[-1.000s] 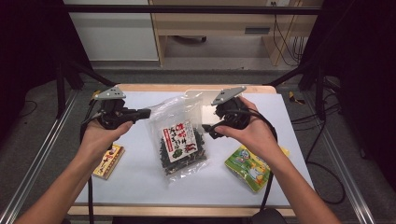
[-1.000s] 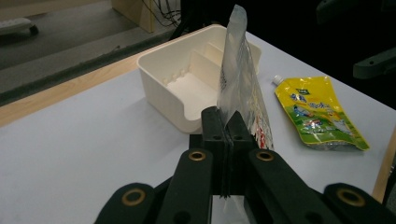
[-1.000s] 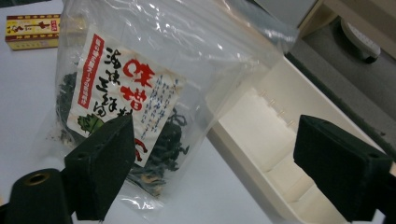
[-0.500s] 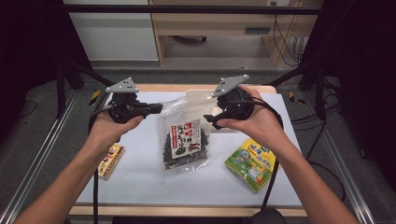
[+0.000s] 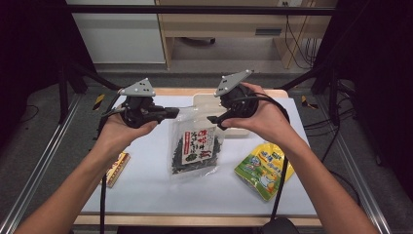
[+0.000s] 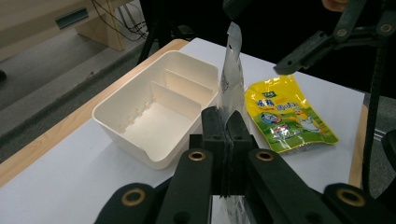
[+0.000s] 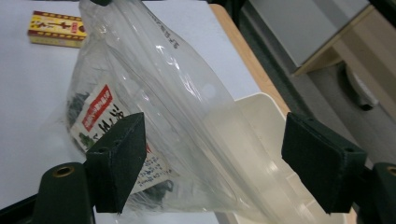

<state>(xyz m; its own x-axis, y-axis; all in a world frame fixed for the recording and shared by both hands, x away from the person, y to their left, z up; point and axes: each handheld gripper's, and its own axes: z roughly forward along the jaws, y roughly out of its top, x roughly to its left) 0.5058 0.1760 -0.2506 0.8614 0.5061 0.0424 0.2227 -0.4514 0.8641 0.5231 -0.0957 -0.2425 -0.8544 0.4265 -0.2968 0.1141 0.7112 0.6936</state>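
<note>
A: Start at the bottom of the high view. What lies closest?

B: At lower right a yellow snack pouch [image 5: 263,168] lies flat on the white table [image 5: 146,195]. At lower left a small red-and-yellow box [image 5: 116,168] sits partly behind the person's left forearm. Neither is being touched.

A: And in the middle?

B: The clear seaweed bag [image 5: 194,146] hangs in the centre of the frame, its dark contents sagging to the bottom and its lower edge at or just above the tabletop. The left gripper [image 5: 171,112] has its jaws pressed together on the bag's upper edge; in the left gripper view the film rises straight out from between the closed pads [image 6: 212,128].

A: Why pinch it at the top?

B: Probably so the weight settles and the bag hangs straight for carrying.

A: The other hand?

B: The right gripper [image 5: 212,119] is at the bag's upper right. Its jaws stand spread, and have just been closing a little. In the right gripper view the film passes between the pads [image 7: 122,156] without being squeezed. I'd judge it is lining up for a second hold.

A: Farthest back?

B: A cream divided bin [image 6: 154,116] stands empty just behind the bag, at upper centre, likely where the bag is headed.
</note>
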